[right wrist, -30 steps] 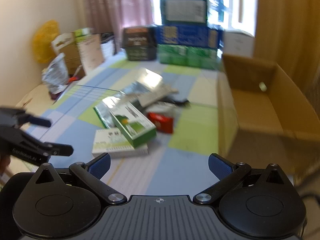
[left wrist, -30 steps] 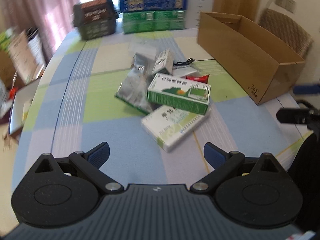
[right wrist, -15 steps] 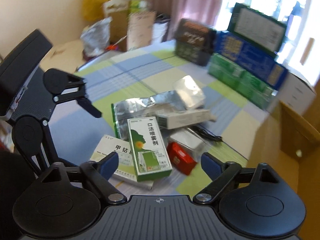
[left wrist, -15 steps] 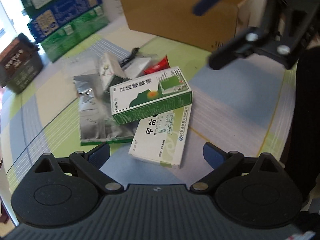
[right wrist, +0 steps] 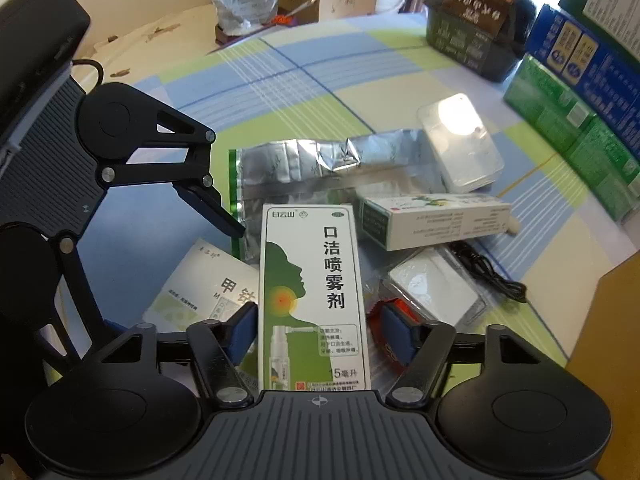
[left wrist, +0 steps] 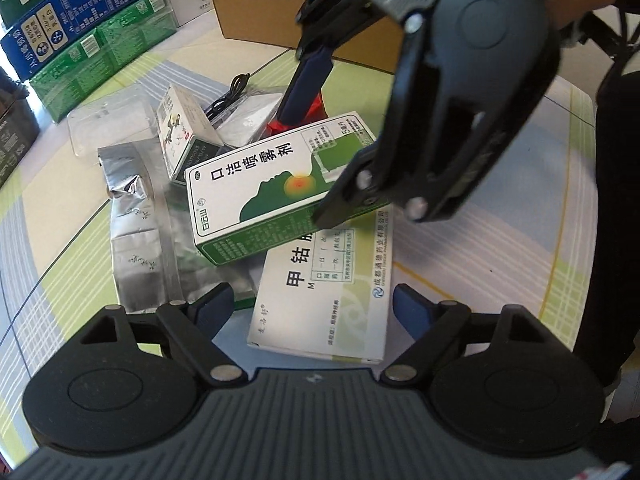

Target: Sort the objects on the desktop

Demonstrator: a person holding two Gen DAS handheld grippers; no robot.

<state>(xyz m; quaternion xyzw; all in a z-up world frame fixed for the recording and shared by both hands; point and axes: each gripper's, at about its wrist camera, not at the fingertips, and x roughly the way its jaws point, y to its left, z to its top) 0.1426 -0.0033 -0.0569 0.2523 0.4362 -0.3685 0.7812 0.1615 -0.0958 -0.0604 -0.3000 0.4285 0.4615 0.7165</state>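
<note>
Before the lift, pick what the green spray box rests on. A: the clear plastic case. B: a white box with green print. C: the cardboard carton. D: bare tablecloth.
B: the green spray box lies across the top of the white box, which lies flat on the tablecloth.

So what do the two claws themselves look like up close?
Both match: the left claw and right claw have matte black linkage arms with silver pivot screws, round black side discs, a ribbed grey body with a small crosshair mark, and blue pads on the fingertips.
</note>
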